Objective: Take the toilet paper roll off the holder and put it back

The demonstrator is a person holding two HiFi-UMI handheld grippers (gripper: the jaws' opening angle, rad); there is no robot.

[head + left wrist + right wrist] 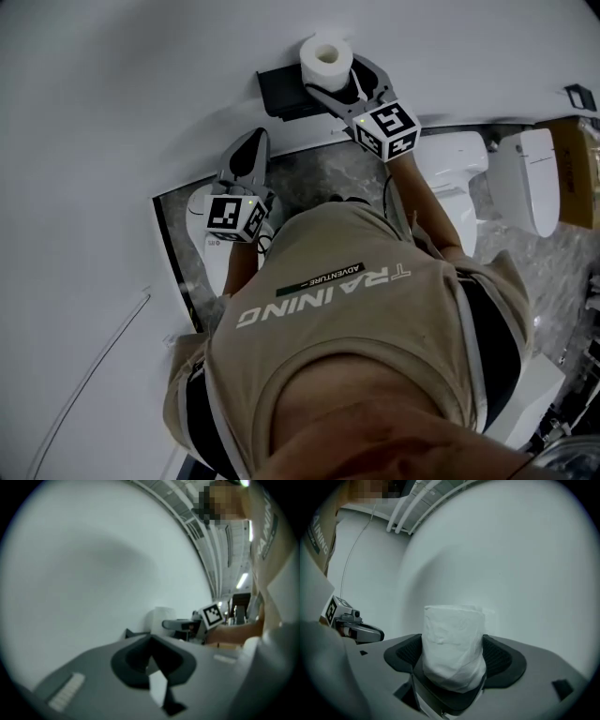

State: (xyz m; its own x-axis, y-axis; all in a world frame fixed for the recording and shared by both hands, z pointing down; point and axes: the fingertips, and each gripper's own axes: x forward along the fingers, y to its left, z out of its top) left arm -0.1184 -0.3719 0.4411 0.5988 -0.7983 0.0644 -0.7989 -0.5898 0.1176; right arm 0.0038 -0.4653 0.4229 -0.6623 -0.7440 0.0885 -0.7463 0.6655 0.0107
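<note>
The toilet paper roll [326, 58] sits at 12 o'clock in the head view, close against the white wall [141, 112] and at the 1 o'clock corner of the black holder [284, 91]. Whether it is seated on the holder cannot be told. One round end faces the head camera, with the small core hole showing, so its long axis runs toward that camera. In the right gripper view the same axis stands upright, from 12 to 6 o'clock, crossways to the line between the two jaws.

The roll is plain white and fairly full. Its outer wrap is soft and wrinkled, it looks a little narrower toward its lower end, and a loose edge of ply sticks out at its upper right.

The right hand-held gripper [453, 658] has its jaws spread wide, with the roll between them. One ribbed dark pad lies at the roll's 9 o'clock and the other at its 3 o'clock, close along its flanks, and no dent shows in the paper.

The left hand-held gripper [255, 141] hangs at 7 o'clock from the roll, well apart from it. Its jaws are together and nothing is between them. In the left gripper view the roll shows pale beside the wall, at about 12 o'clock from the jaws.

A white toilet [525, 178] stands at 3 o'clock in the head view.
</note>
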